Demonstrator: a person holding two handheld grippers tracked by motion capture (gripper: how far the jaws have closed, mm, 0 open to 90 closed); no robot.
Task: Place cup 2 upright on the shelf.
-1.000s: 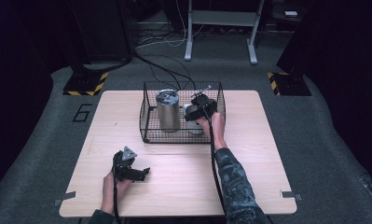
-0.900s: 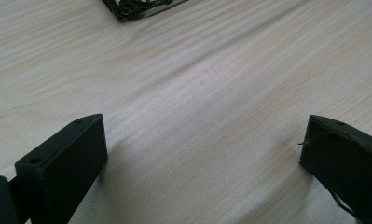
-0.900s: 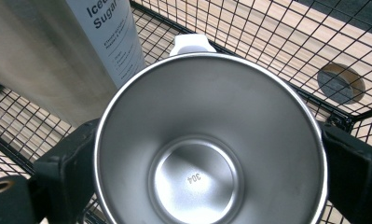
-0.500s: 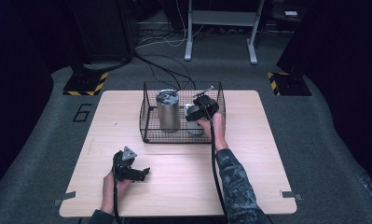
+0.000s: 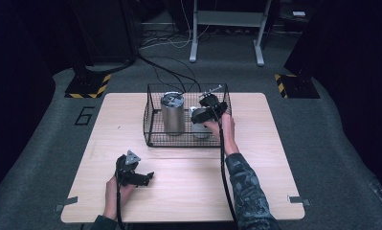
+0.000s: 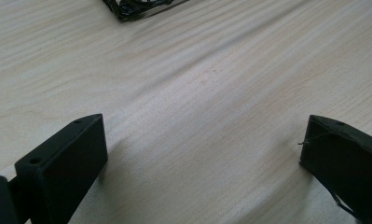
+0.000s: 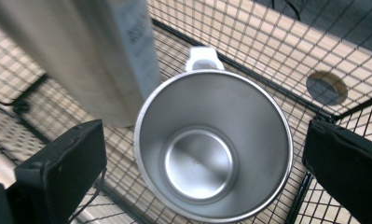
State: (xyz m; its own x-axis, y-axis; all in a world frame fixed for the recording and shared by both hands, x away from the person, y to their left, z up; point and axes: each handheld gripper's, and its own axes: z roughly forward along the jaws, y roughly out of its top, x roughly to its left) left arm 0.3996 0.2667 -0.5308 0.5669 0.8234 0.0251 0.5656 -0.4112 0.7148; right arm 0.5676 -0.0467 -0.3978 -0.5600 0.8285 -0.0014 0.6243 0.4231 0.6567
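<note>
Steel cup (image 7: 214, 144) stands upright in the wire basket (image 5: 152, 129) beside the tall tumbler (image 5: 172, 112) — ungrasped. Right claw (image 7: 204, 172) spread wide above it; left claw (image 6: 202, 163) spread, idle on the bench (image 5: 188, 187). Lift judged pending.

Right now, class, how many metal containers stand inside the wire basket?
2. A tall steel tumbler stands at the left of the wire basket; an open steel cup sits right of it, beneath the right gripper. Others seem unlikely.
</note>
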